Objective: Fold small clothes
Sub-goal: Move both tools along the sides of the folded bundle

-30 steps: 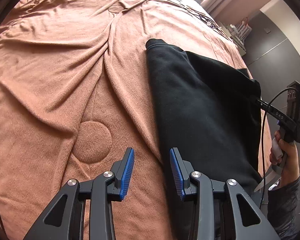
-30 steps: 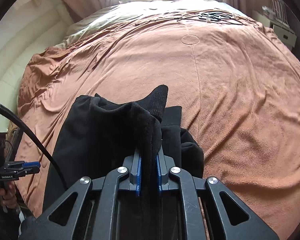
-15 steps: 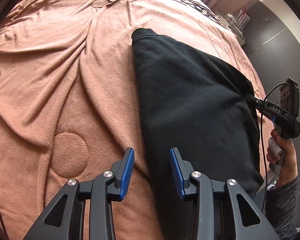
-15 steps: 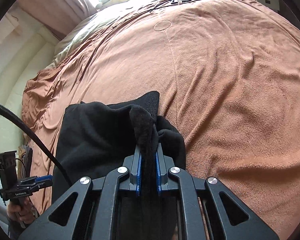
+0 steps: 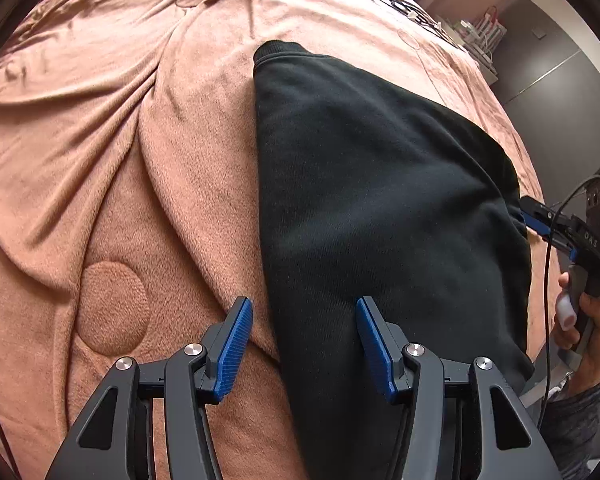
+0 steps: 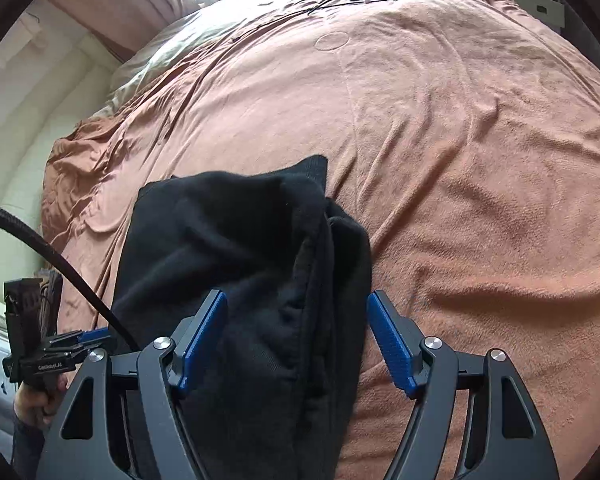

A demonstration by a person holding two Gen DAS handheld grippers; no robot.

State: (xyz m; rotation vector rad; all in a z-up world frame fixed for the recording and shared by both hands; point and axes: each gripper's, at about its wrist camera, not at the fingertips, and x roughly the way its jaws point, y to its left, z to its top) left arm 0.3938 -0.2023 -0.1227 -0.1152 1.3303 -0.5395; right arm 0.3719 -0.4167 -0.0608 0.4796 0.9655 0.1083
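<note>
Right wrist view: both your grippers (image 6: 296,340) hang open over that floppy black garment (image 6: 236,248), so I'd pinch its ribbed cuff (image 6: 314,168).

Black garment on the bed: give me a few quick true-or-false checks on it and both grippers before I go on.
1. The right gripper is open. True.
2. The right gripper is clamped on the black garment. False: its blue pads stand apart, with the cloth lying loose between them.
3. The left gripper is open. True.
4. The garment lies on a white sheet. False: it lies on a brown blanket.
5. The garment is spread out flat in a single layer. False: in the right wrist view it is bunched in folds.
</note>
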